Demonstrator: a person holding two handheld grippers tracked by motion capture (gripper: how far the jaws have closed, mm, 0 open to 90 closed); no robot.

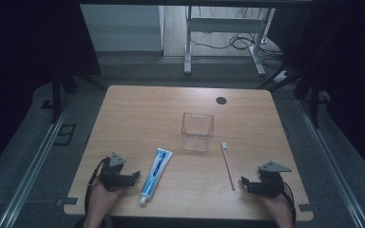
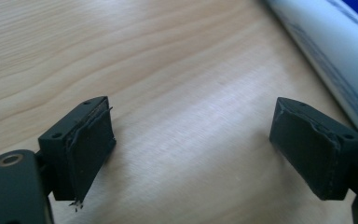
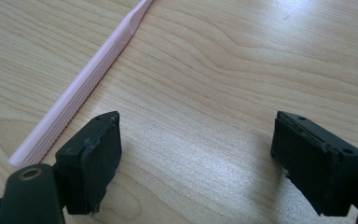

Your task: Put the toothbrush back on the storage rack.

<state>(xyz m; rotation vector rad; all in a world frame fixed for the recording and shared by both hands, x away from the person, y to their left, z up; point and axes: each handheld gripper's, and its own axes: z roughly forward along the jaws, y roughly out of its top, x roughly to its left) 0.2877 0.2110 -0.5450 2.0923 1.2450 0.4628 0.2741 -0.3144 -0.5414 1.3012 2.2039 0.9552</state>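
- The left gripper (image 1: 124, 179) is resting low on the near left part of the wooden table (image 1: 138, 109), its jaws standing wide apart with only bare wood between them.
- The toothpaste tube (image 1: 155, 175) is lying flat just to the right of that gripper, cap end toward the person; in the left gripper view it (image 2: 326, 51) is running past the outer side of the right-hand jaw, not between the two.
- The right gripper (image 1: 249, 184) is sitting at the near right, jaws also spread wide and holding nothing.
- The pink toothbrush (image 1: 227, 165) is lying just left of it, bristle end pointing away toward the clear plastic container (image 1: 197, 131) at the table's middle.
- In the right gripper view the toothbrush handle (image 3: 77, 88) is lying close beside the left-hand jaw, outside the gap.
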